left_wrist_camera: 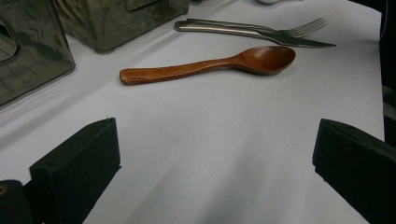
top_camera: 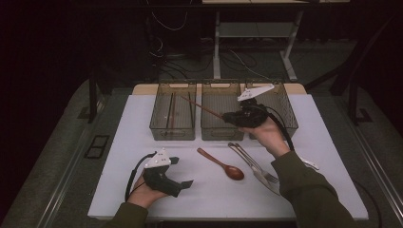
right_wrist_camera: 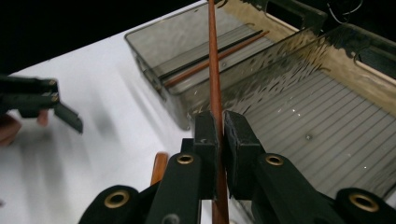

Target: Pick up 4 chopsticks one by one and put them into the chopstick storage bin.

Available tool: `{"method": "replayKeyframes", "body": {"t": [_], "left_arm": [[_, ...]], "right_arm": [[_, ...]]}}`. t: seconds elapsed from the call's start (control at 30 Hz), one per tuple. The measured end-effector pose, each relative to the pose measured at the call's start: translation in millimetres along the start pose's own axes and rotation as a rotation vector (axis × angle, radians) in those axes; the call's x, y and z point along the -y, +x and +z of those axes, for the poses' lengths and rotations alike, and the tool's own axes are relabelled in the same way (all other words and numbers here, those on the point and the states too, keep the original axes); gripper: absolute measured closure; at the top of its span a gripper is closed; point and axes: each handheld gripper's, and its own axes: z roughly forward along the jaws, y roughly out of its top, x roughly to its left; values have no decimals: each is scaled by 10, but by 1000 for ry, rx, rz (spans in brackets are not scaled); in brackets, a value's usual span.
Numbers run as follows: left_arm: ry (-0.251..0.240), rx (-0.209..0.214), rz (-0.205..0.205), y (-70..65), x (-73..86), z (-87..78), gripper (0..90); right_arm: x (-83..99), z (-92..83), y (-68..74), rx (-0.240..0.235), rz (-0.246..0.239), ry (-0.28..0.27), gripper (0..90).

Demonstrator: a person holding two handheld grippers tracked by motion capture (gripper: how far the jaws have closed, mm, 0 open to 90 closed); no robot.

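Above the centre of the high view, our right tongs point(top_camera: 227, 115) are clamped on a brown chopstick point(top_camera: 199, 106) slanting over the middle bin point(top_camera: 221, 133) toward the left bin point(top_camera: 173, 133), while our left tongs point(top_camera: 181, 172) rest gaping and empty on the white surface point(top_camera: 119, 156) at lower left, near the wooden spoon point(top_camera: 221, 164).

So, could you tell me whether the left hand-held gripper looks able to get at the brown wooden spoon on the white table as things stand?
Probably yes. The left hand-held gripper has its jaws open and empty, and the brown wooden spoon lies on bare white table ahead of it, with nothing between them.
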Motion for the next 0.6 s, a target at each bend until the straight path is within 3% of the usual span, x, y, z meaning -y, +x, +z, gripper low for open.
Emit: {"method": "replayKeyframes", "body": {"t": [0.6], "left_arm": [[-8,3,2,2,-2,-5,0]], "right_arm": [[-453,570,55,49,24,47,840]]}}
